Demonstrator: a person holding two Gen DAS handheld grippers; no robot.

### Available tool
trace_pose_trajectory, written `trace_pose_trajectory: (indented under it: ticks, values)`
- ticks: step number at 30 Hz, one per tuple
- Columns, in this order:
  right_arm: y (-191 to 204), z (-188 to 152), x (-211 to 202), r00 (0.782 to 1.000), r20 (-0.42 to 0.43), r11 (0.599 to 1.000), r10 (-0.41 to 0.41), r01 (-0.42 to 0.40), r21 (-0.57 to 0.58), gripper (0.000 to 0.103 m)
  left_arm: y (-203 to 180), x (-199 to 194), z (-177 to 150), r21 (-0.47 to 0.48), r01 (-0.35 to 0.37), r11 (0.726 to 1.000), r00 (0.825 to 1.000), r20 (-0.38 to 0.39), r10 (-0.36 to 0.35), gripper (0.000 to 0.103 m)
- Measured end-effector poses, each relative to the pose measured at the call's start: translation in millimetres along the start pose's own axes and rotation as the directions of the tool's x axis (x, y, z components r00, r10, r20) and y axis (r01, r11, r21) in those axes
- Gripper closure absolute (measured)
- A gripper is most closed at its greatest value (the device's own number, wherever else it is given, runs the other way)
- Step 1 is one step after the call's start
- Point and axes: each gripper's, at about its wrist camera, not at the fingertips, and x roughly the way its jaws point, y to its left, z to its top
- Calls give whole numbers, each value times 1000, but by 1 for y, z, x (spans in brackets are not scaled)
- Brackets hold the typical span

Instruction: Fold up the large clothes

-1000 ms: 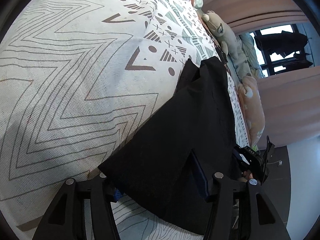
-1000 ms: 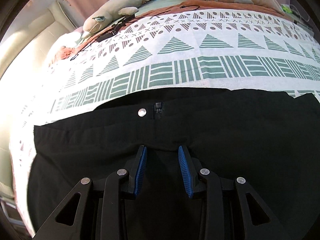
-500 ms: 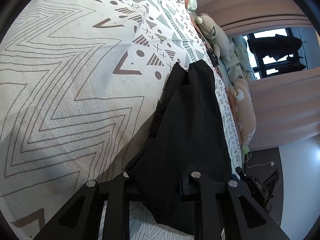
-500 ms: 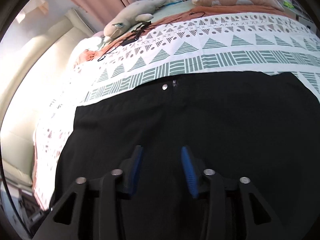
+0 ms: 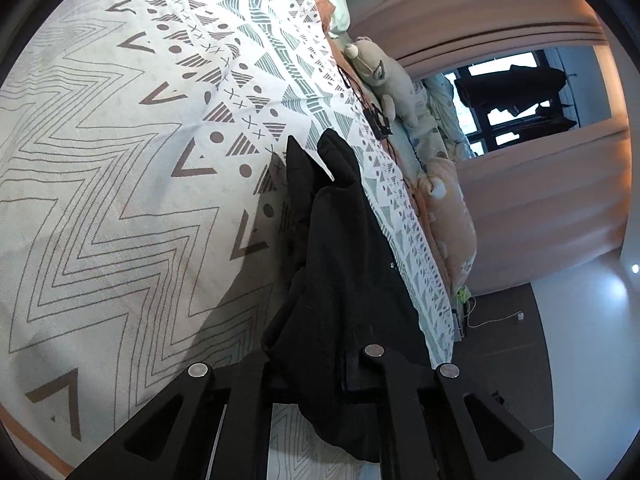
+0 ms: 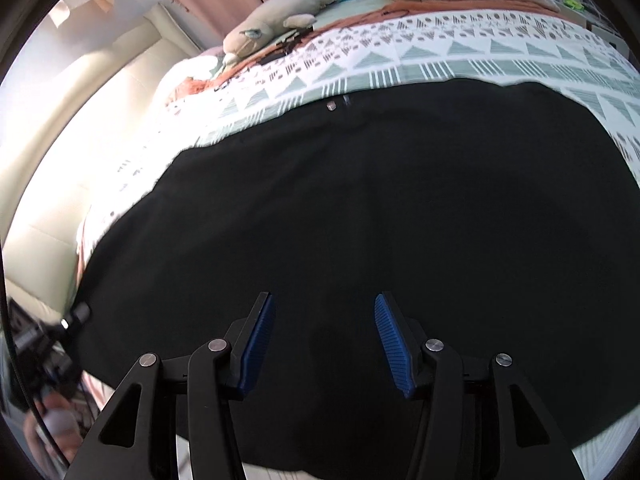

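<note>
Black trousers (image 6: 360,200) lie spread on the patterned bed cover (image 6: 440,52), with the waist button (image 6: 331,106) at the far edge. My right gripper (image 6: 324,320) hovers over the middle of the cloth, open, nothing between its blue pads (image 6: 258,344). In the left wrist view the trousers (image 5: 344,260) are bunched and lifted off the bed cover (image 5: 120,160). My left gripper (image 5: 316,360) has its jaws closing on the near end of the trousers, and the cloth hides its fingertips. The left gripper (image 6: 48,344) and a hand (image 6: 52,428) show at the right view's left edge.
A grey plush toy (image 5: 376,68) and a peach pillow (image 5: 448,216) lie along the bed's far side, with a black cable (image 5: 378,118) next to them. Dark floor (image 5: 520,340) lies beyond the bed's edge. A cream padded headboard (image 6: 80,120) stands on the left.
My left gripper closed on the trousers' end and rose, bunching the cloth up off the bed. My right gripper opened wider and slid back across the trousers, away from the waist button.
</note>
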Motion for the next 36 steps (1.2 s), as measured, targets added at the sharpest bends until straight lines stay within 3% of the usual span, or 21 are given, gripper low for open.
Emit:
trace_pose_trajectory:
  ticks: [10,15,18,22,27,32,36]
  values:
    - [9,-49,-17,999,-33,1000,25,-25,-6,50,20,-44,-22,-30,22,999,999,35,-21,95]
    - [26,-72,-18,994,-72,996,78,-81,-30,50,32,-67,-18,-47,29,998,997,67,-26,95]
    - [29,-82,-17,984,-95,989,148,-147,13,50,39,-81,-15,-57,33,998,996,83,-28,95]
    - [31,-83,-35,979,-67,982,190,-189,26,50,42,-92,-9,-54,42,998,995,92,-37,95]
    - [36,-76,-48,977,-48,978,207,-207,-7,50,41,-94,-6,-48,52,997,995,92,-48,95]
    - [43,-90,-32,973,-97,978,207,-210,-17,50,28,-92,-4,-19,50,999,995,92,-48,95]
    - [37,-104,-9,981,-123,988,152,-154,-12,50,12,-88,-9,22,44,999,996,79,-45,95]
